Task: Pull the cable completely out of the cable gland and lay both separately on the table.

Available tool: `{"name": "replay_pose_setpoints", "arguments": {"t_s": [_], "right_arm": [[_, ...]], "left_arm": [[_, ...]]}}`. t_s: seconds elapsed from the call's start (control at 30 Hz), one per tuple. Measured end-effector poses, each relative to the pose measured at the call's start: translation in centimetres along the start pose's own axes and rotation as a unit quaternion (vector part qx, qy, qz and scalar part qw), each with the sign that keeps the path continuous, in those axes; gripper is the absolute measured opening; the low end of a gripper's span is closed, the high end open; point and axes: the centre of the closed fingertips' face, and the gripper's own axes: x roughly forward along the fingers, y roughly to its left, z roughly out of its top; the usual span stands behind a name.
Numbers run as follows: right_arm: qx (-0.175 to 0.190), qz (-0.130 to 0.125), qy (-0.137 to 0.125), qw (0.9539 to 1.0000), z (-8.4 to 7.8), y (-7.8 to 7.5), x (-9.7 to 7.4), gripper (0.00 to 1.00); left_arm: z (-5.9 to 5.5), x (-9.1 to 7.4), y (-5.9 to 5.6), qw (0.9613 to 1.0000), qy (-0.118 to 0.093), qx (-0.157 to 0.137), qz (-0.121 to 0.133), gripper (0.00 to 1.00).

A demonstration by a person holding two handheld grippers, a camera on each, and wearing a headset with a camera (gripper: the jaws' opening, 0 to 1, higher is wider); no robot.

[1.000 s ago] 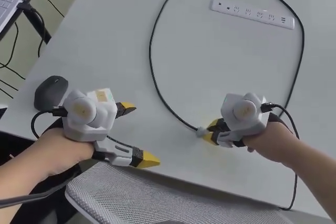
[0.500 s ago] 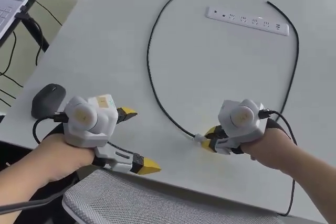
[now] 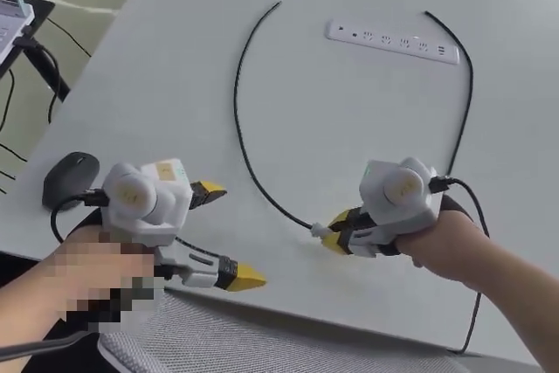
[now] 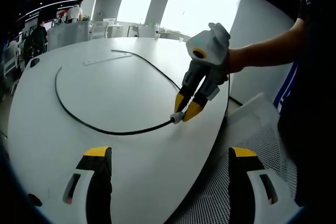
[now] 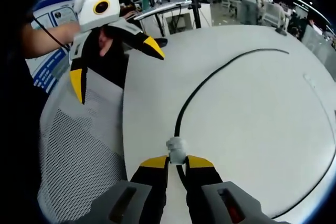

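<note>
Mesh of a chair back fills the nearest strip of the head view, cut off by the lower edge. Just above it, at the near edge of the white counter, the left tongs hang with jaws spread wide and nothing between them; the hand behind them is blurred over. To their right, the right tongs rest low on the counter, their yellow tips drawn narrow on the small white cable gland. The right gripper view shows the gland pinched at the very tips, with a dark bit of cable running back between the jaws, though the exact contact is hard to make out. The black cable is still threaded in the gland and sweeps away from it in a long arc across the counter to a free end far off. A dark mouse lies near the left edge. Beyond the right hand, another black line curves up the counter; the hand hides whether it is the same cable. Farthest off lies a white power strip, its sockets too small to read, and a laptop corner is cropped at the upper left.
</note>
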Motion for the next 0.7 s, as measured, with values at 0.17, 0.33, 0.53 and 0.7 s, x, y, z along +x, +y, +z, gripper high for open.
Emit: {"name": "replay_pose_setpoints", "arguments": {"t_s": [0.17,0.33,0.53,0.7], "right_arm": [[0.0,0.004,-0.006,1.0,0.4,0.8,-0.7,0.07],[0.004,0.007,-0.013,0.9999,0.6,1.5,-1.4,0.07],[0.009,0.012,-0.02,0.9997,0.9,2.3,-2.0,0.07],[0.006,0.014,-0.02,0.9997,0.9,2.7,-2.4,0.07]], "left_arm": [[0.4,0.2,-0.4,1.0,-0.003,0.007,-0.004,0.93],[0.8,0.5,-0.9,0.9999,-0.003,0.014,-0.009,0.93],[1.3,0.9,-1.5,0.9997,-0.001,0.02,-0.015,0.93],[1.8,1.2,-1.7,0.9994,0.0,0.028,-0.019,0.93]]}}
